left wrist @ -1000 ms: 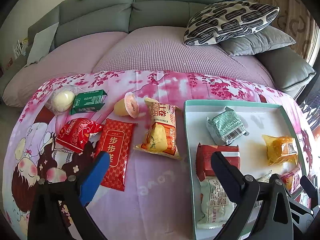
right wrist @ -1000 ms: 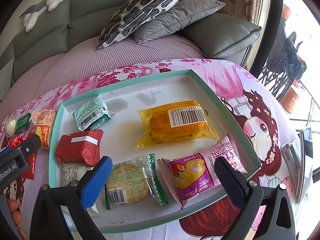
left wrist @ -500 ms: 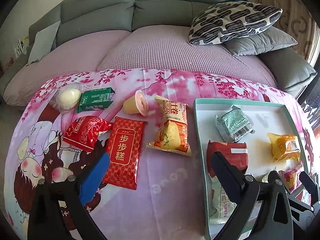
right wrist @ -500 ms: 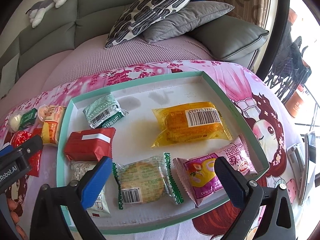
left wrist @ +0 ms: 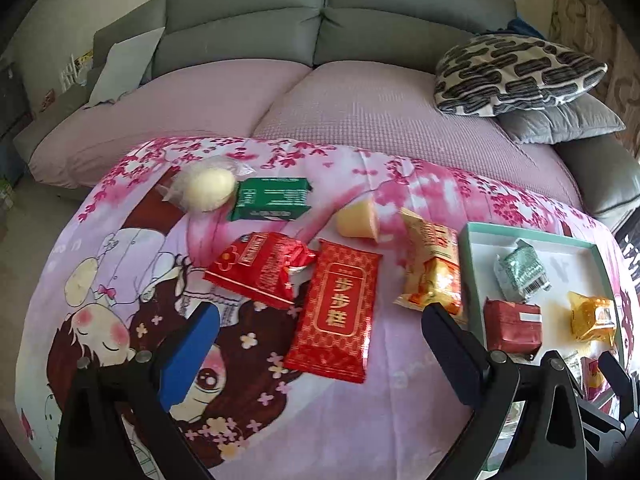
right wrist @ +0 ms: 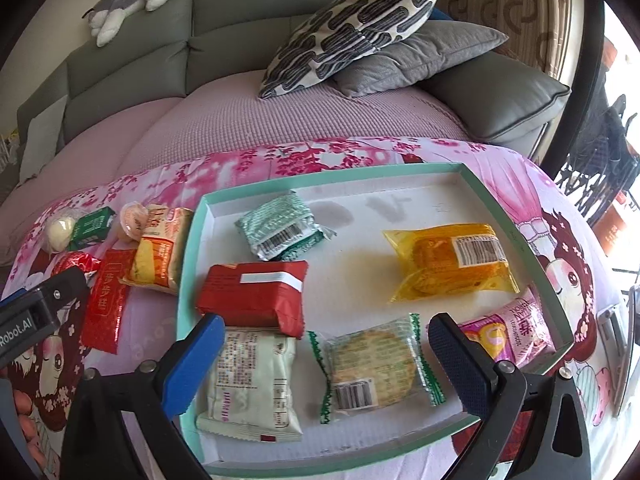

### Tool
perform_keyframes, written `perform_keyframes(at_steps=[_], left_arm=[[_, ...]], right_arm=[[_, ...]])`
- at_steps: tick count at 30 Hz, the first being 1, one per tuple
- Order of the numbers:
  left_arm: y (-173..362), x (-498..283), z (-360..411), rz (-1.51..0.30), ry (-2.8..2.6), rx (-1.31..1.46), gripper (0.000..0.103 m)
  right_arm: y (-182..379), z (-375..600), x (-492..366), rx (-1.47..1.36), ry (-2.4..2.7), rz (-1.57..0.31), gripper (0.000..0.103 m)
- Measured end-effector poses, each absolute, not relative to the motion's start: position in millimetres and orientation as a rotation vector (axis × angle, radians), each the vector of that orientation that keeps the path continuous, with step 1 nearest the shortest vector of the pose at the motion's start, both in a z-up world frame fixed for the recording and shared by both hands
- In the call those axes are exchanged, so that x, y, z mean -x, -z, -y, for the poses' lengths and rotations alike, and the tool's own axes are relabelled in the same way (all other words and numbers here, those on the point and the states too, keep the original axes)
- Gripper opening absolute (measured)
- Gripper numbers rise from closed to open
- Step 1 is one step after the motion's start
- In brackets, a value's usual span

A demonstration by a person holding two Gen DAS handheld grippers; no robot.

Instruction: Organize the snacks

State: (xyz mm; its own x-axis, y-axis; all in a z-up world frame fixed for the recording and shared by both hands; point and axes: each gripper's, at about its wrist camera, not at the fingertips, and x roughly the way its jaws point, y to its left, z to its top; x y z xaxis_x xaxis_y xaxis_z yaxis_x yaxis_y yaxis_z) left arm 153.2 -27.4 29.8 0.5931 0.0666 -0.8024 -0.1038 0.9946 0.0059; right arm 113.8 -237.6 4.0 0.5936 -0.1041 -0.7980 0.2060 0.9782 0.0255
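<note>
Left gripper (left wrist: pixel 320 332) hangs wide open and empty over the long red packet (left wrist: pixel 334 306) on the pink cartoon cloth (left wrist: pixel 120 280). Right gripper (right wrist: pixel 326 340) is spread open too, empty, above the round cookie pack (right wrist: pixel 374 364) in the teal tray (right wrist: pixel 188 256). Six snacks sit loose left of the tray, six inside.

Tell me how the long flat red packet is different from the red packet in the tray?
The long flat red packet lies on the cartoon cloth, outside; the chunky red packet sits inside the teal tray. The long one is thin with gold characters; the chunky one is thick with a white stripe. Both are red and unopened.
</note>
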Motion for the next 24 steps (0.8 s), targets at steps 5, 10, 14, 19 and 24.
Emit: perform_keyframes(at_steps=[5, 10, 14, 19, 24], left_arm=[[-31, -149, -14, -0.917, -0.177, 0.086, 0.101], [-32, -142, -42, -0.895, -0.216, 0.092, 0.101], [-33, -139, -58, -0.867, -0.239, 0.083, 0.101], [-29, -144, -73, -0.855, -0.241, 0.124, 0.101], [-26, -152, -73, -0.841, -0.210, 0.141, 0.101]], right_arm=[[-7, 204, -117, -0.071, 0.107, -0.894, 0.103], [-4, 172, -120, -0.058, 0.041, -0.896, 0.103], [2, 150, -125, -0.046, 0.001, -0.904, 0.103], [3, 130, -131, -0.042, -0.038, -0.903, 0.103], [-1, 135, -141, -0.077, -0.044, -0.901, 0.103]])
